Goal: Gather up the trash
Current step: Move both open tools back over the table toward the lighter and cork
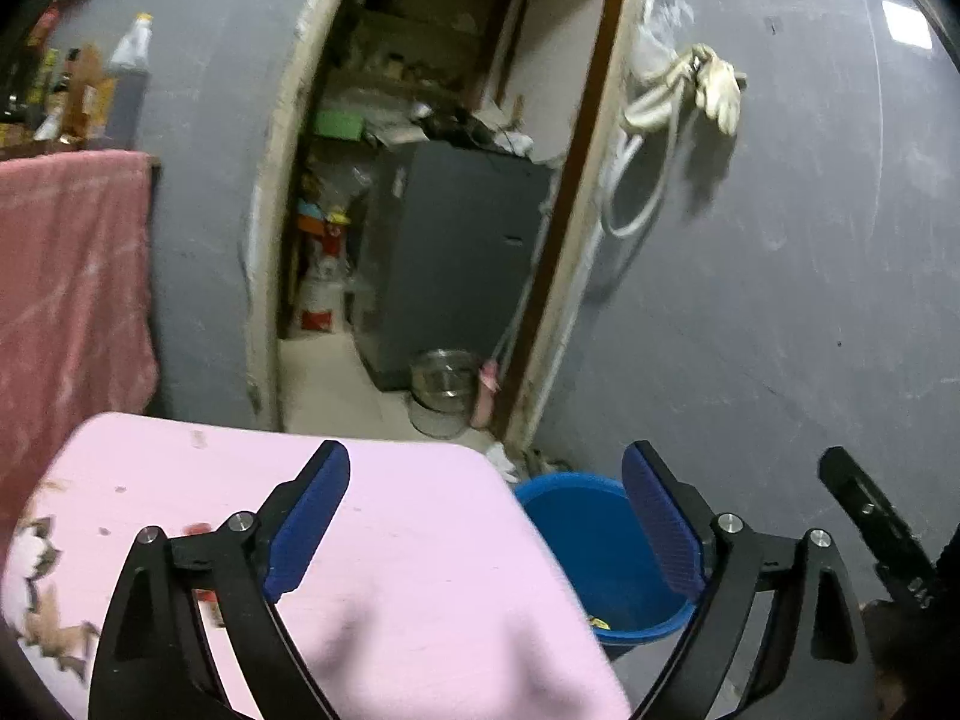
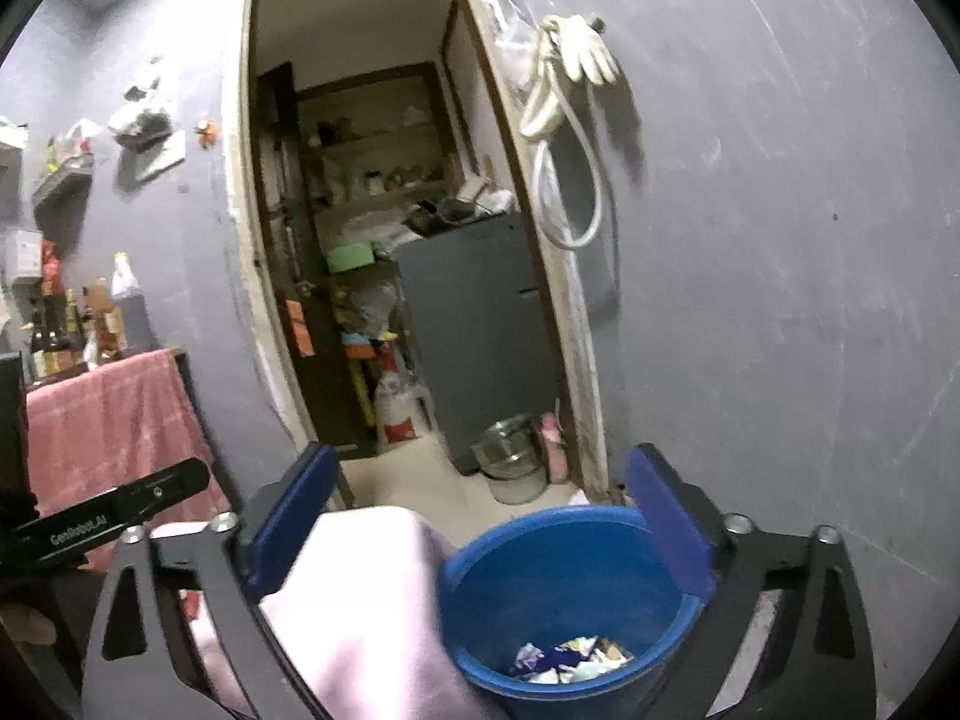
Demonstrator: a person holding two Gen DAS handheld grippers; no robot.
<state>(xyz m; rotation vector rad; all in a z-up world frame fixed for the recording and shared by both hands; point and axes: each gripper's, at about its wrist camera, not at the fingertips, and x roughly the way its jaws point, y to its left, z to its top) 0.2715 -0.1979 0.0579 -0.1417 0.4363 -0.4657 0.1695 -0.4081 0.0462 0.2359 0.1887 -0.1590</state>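
Both grippers released, empty: left gripper (image 1: 486, 531) and right gripper (image 2: 480, 531), lower frame. Wrappers (image 2: 570, 660) lie in blue bucket (image 2: 480, 552), bottom center, beside pink table (image 1: 420, 540).

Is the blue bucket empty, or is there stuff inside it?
Not empty. In the right wrist view, crumpled wrappers lie at the bottom of the blue bucket; most of it is unfilled.
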